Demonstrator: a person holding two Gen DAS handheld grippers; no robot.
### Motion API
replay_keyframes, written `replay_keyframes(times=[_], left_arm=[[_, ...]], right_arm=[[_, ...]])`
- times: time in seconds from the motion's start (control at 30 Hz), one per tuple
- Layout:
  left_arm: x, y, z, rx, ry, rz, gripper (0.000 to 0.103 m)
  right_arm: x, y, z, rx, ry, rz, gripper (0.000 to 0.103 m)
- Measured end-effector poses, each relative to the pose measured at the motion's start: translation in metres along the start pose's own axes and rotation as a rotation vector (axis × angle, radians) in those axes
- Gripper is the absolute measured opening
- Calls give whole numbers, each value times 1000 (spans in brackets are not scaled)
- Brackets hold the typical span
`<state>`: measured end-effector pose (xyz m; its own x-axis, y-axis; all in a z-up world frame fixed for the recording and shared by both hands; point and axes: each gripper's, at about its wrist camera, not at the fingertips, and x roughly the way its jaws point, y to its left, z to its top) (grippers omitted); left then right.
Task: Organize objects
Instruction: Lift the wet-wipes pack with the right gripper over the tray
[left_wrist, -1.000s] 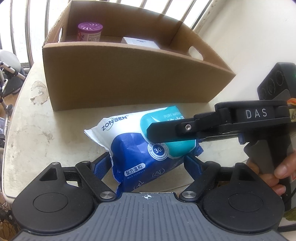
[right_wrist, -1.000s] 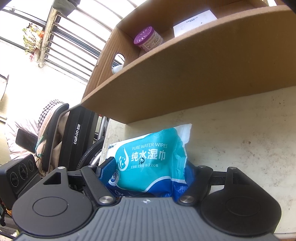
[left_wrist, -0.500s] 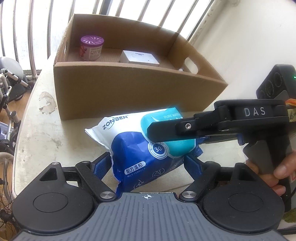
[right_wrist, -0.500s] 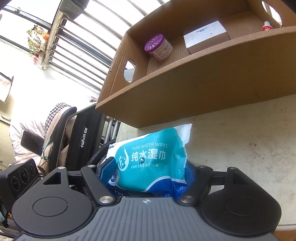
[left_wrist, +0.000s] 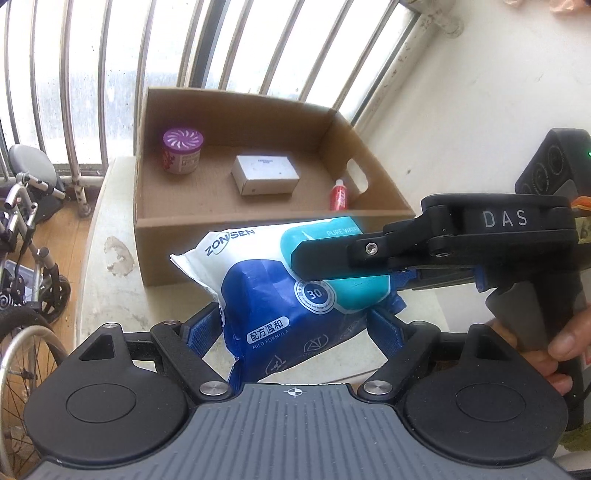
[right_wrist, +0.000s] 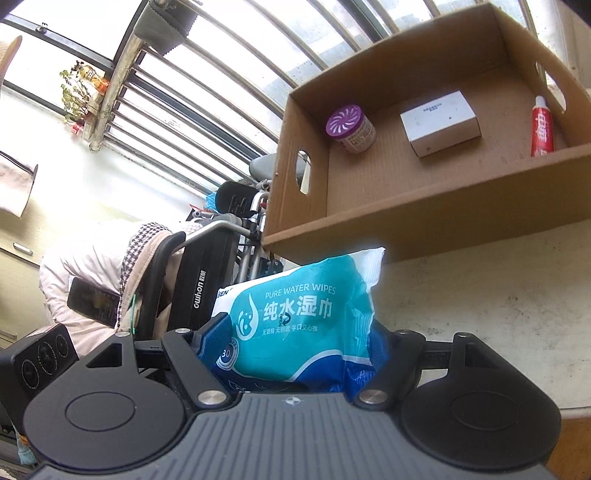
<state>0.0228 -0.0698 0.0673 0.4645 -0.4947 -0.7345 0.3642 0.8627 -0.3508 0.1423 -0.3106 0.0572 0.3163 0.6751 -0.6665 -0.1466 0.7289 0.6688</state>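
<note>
A blue, white and teal pack of wet wipes (left_wrist: 280, 291) is held in the air in front of a cardboard box (left_wrist: 258, 229). My left gripper (left_wrist: 295, 325) is shut on its near end. My right gripper (right_wrist: 295, 343) is shut on the same pack (right_wrist: 295, 325); from the left wrist view the right gripper's black finger (left_wrist: 332, 258) crosses the pack from the right. The box (right_wrist: 424, 218) holds a purple-lidded jar (left_wrist: 181, 150), a white carton (left_wrist: 265, 179) and a small red tube (left_wrist: 339, 194).
The box stands on a worn cream table (left_wrist: 107, 266) under a barred window (left_wrist: 110, 55). A wheelchair (left_wrist: 26, 266) stands to the left, below the table edge. A black device (left_wrist: 554, 162) sits at the right by the wall. A person in a pale jacket (right_wrist: 92, 266) sits behind.
Both grippers have lifted the wipes pack upward off the table. The box interior now shows from above, and the red tube has come into sight.
</note>
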Motion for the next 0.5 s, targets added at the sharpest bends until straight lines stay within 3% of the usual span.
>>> replay_keyframes(times=[0.27,0.5], left_arm=[[-17,-5,39,44,-36,15,84],[22,0,74,54,-10,74,84]], right_arm=[[-23,33,30,-9,-50,13,77],[-1,16,74,5,-44,52,77]])
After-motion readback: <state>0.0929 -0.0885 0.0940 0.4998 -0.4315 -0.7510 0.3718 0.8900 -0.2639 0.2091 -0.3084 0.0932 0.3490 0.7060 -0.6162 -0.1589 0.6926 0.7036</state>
